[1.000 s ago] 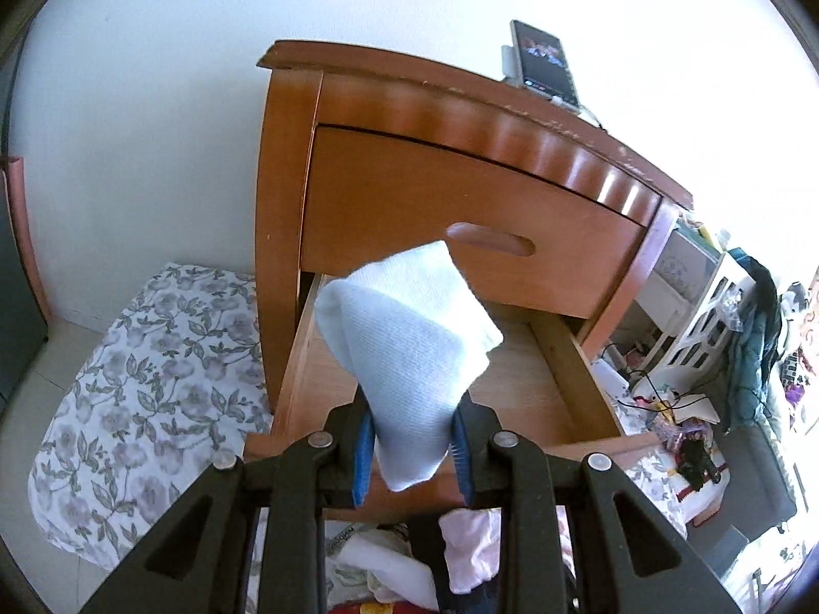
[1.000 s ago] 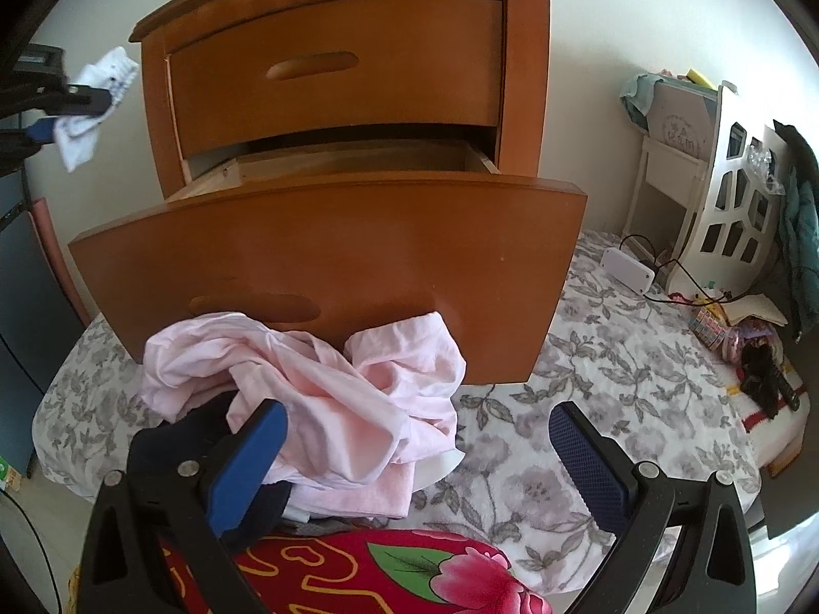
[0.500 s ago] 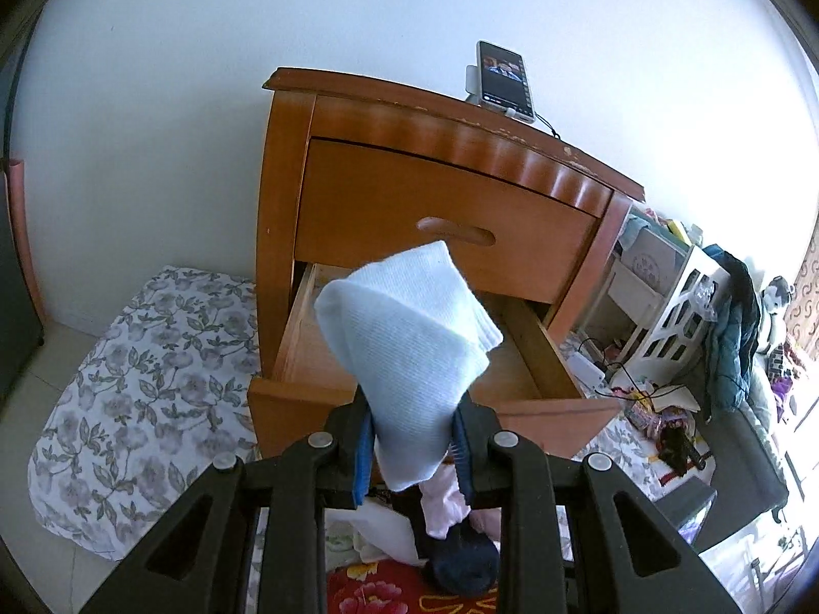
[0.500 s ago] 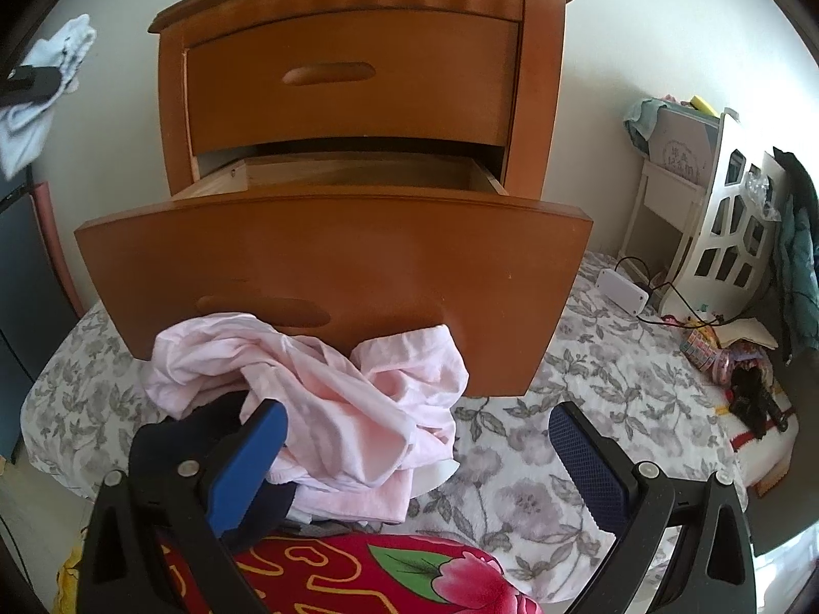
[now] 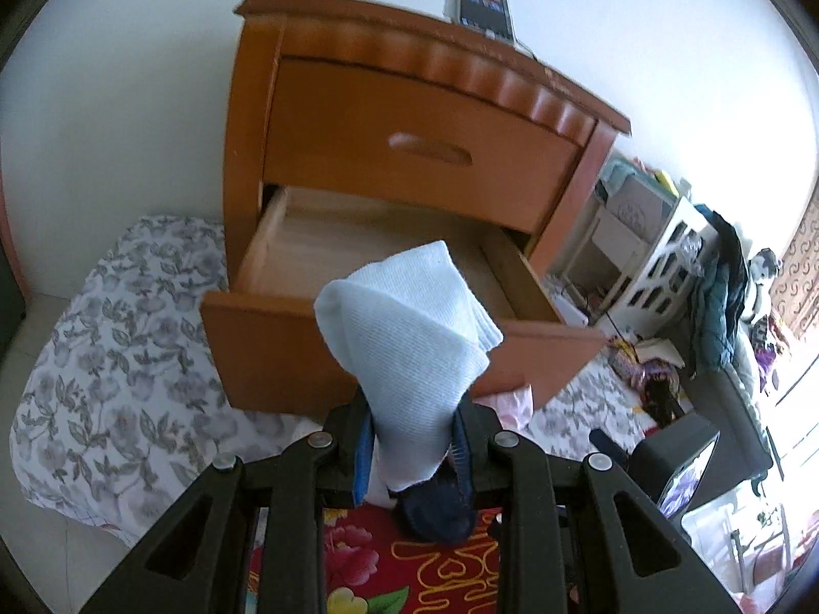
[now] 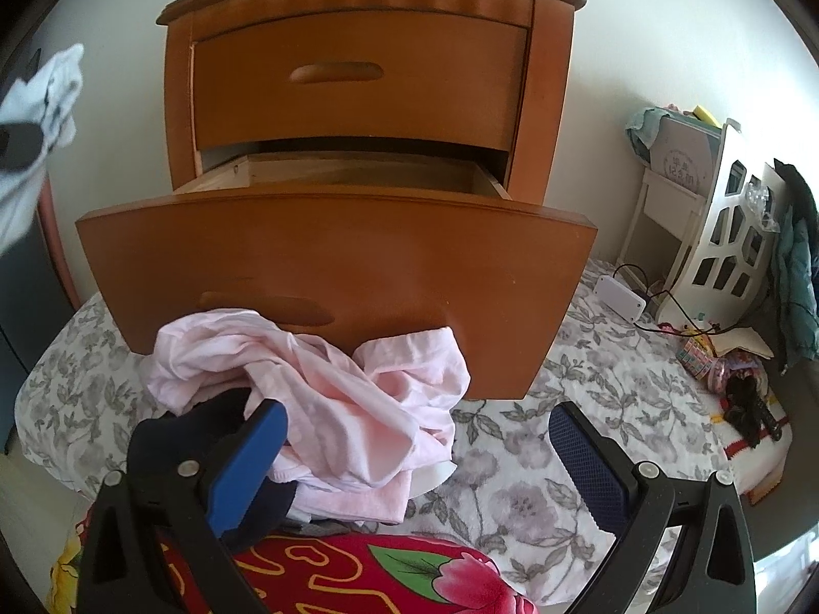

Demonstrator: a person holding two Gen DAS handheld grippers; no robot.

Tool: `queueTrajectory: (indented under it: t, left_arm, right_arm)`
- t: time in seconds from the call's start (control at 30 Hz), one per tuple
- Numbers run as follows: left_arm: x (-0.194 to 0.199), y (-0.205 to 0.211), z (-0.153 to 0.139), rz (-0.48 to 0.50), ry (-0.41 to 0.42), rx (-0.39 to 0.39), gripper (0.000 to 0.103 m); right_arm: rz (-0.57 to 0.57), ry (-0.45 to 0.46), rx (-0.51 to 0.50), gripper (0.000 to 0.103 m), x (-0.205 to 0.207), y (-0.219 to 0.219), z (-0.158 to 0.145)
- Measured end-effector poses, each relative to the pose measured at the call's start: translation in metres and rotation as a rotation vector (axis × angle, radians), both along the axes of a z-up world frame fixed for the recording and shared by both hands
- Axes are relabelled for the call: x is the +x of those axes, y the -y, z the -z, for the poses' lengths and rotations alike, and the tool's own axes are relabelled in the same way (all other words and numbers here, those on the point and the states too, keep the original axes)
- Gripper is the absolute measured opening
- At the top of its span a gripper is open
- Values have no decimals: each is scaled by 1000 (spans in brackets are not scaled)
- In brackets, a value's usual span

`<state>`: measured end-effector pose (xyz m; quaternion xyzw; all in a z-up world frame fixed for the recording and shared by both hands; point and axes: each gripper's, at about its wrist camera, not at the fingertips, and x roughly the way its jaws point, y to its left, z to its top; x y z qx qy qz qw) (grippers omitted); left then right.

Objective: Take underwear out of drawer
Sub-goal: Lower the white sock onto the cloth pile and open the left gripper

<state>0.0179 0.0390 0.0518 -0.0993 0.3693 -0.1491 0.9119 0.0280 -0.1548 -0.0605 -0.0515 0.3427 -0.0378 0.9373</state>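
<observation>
My left gripper (image 5: pixel 412 453) is shut on a folded pale blue piece of underwear (image 5: pixel 409 343), held up in front of the open lower drawer (image 5: pixel 286 348) of a wooden nightstand (image 5: pixel 409 117). The drawer's inside looks bare wood. In the right wrist view the same blue piece (image 6: pixel 38 102) hangs at the far left edge. My right gripper (image 6: pixel 417 465) stands open and low, just above a heap of pink garments (image 6: pixel 317 389) lying before the drawer front (image 6: pixel 358 276). A dark navy garment (image 6: pixel 205 435) lies under the left finger.
A floral grey-white sheet (image 6: pixel 563 409) covers the surface around the nightstand, and a red flowered cloth (image 6: pixel 358 573) lies nearest me. A phone (image 5: pixel 483 5) stands on the nightstand top. White shelves (image 6: pixel 716 235), cables and clutter crowd the right side.
My left gripper has drawn back and sunk away from the nightstand with the blue underwear, so the whole open drawer now shows. The right gripper has stayed open over the pink heap.
</observation>
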Motion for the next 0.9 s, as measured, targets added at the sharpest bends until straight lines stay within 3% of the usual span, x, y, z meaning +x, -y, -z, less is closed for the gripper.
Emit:
queueTrajectory:
  t: [0.43, 0.63, 0.9]
  left_arm:
    - [10, 43, 57, 117, -159, 65, 28]
    - [20, 43, 84, 127, -245, 38, 28]
    - [37, 37, 105, 132, -319, -60, 28]
  right_arm:
    - [2, 48, 1, 103, -6, 0, -7]
    - [7, 62, -1, 103, -8, -1, -9]
    - [6, 57, -4, 103, -8, 0, -8]
